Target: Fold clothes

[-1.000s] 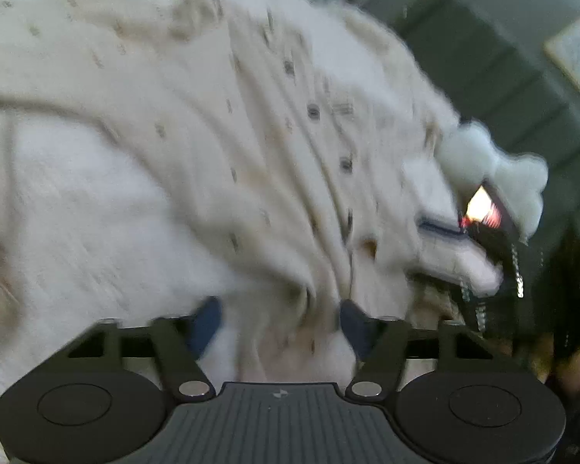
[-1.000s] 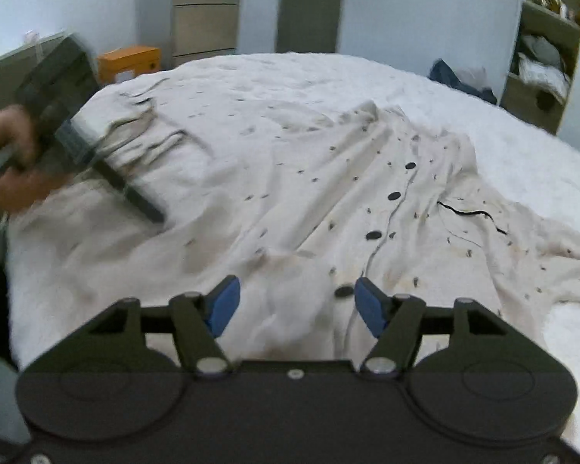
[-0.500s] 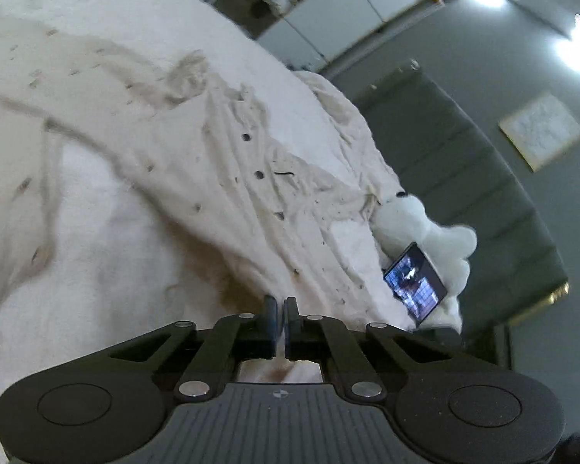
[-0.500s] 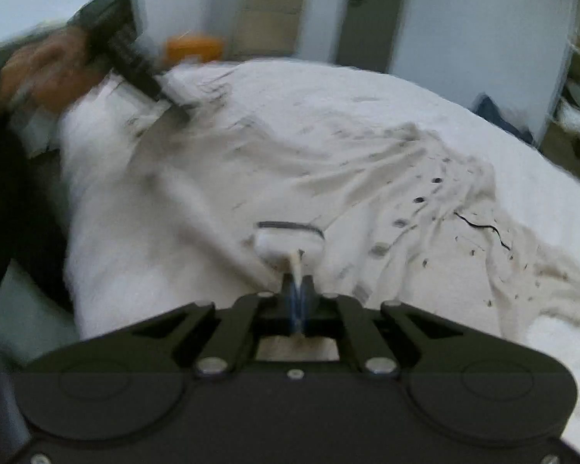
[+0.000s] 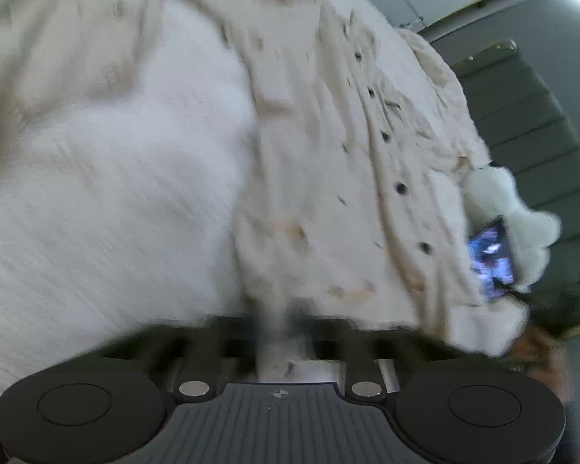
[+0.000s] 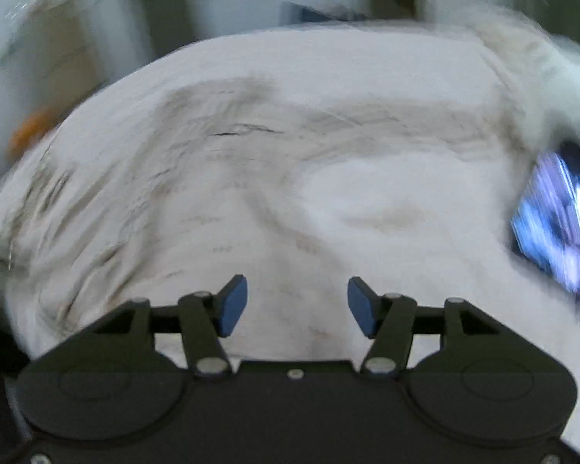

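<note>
While my left tool (image 5: pixel 278 328) stays out of it, clenched on the shirt's (image 5: pixel 328 178) near edge on the bed (image 5: pixel 96 193), my right tool (image 6: pixel 297 303) is opening, nothing between its pads. Bare white bedding lies left of the shirt; a phone (image 5: pixel 493 257) sits at its right edge.

We see our left gripper (image 5: pixel 278 324) clamped on the cream shirt (image 5: pixel 328 178), a lit phone (image 5: pixel 493 259) far right.

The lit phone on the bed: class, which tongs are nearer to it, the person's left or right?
Right. The right tongs, jaws opening and empty, hover over the shirt with the phone large beside them. The left tongs, shut on the shirt, see it smaller.
</note>
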The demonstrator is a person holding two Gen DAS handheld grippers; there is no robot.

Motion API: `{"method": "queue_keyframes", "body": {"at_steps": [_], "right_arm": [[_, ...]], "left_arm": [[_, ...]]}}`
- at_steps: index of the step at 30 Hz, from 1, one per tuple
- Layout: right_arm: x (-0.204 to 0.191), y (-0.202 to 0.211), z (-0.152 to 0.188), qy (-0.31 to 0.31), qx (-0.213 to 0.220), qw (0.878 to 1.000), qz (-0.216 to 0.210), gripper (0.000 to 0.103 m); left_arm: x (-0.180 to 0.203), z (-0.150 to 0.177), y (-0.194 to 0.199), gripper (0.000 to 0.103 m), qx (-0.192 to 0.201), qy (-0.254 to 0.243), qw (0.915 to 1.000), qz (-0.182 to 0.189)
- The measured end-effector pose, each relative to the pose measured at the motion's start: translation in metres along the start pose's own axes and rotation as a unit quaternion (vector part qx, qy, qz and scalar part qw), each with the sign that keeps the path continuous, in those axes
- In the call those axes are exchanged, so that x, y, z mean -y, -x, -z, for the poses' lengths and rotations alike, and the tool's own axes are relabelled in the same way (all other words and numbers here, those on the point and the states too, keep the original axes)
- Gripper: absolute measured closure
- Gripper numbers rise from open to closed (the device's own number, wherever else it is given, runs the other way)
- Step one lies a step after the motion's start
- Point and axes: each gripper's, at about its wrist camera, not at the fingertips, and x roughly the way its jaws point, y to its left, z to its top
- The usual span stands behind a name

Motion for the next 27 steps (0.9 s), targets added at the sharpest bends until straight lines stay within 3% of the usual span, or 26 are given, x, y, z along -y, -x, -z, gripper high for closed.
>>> {"method": "queue_keyframes", "body": {"at_steps": [3,4,5,6,8,13,16,17,19,20,22,24,25,26,27], "right_arm": [[0.010,-0.020,0.005,-0.009,-0.023,1.000,-0.009,0.049],[0.013,-0.030,0.007,-0.018,-0.032,0.999,-0.014,0.057],[0.014,-0.042,0.010,-0.044,-0.045,0.998,-0.022,0.089],[0.012,-0.050,0.012,-0.064,-0.065,0.995,-0.043,0.101],[0.007,-0.043,0.017,-0.080,-0.075,0.992,-0.068,0.103],[-0.014,0.028,0.030,-0.110,-0.039,0.980,-0.160,0.103],[-0.008,0.047,0.043,-0.139,-0.035,0.975,-0.169,0.103],[-0.004,0.048,0.053,-0.149,-0.045,0.975,-0.160,0.103],[-0.012,0.036,0.065,-0.070,-0.076,0.994,-0.029,0.102],[-0.019,0.026,0.069,-0.029,-0.092,0.995,0.019,0.098],[-0.026,0.026,0.066,-0.009,-0.092,0.996,0.016,0.094],[-0.034,0.040,0.053,-0.001,-0.059,0.998,0.024,0.080],[-0.033,0.045,0.052,0.002,-0.055,0.998,0.026,0.067],[-0.044,0.054,0.039,0.035,-0.026,0.998,0.049,0.056],[-0.051,0.056,0.031,0.053,-0.010,0.997,0.057,0.053]], "left_arm": [[0.016,0.001,0.015,0.103,-0.008,-0.012,0.9996,0.022],[0.019,0.000,0.024,0.103,-0.004,-0.012,0.9995,0.029],[0.021,-0.001,0.035,0.103,0.002,-0.011,0.9994,0.032],[0.021,-0.003,0.050,0.103,0.012,-0.007,0.9994,0.030],[0.020,-0.008,0.081,0.103,0.033,0.000,0.9991,0.026],[0.008,-0.011,0.110,0.103,0.039,0.022,0.9990,-0.001],[0.002,-0.006,0.095,0.103,0.009,0.034,0.9994,-0.003],[0.000,-0.004,0.088,0.103,-0.004,0.038,0.9993,-0.005],[-0.003,-0.001,0.069,0.102,-0.039,0.038,0.9983,-0.023],[-0.004,0.000,0.062,0.101,-0.059,0.031,0.9967,-0.047],[0.000,-0.004,0.062,0.096,-0.072,0.004,0.9940,-0.082],[0.008,-0.011,0.071,0.075,-0.064,-0.026,0.9920,-0.105],[0.013,-0.017,0.081,0.063,-0.044,-0.034,0.9933,-0.101],[0.017,-0.023,0.089,0.056,-0.024,-0.041,0.9942,-0.096],[0.021,-0.028,0.098,0.053,-0.004,-0.048,0.9947,-0.091]]}}
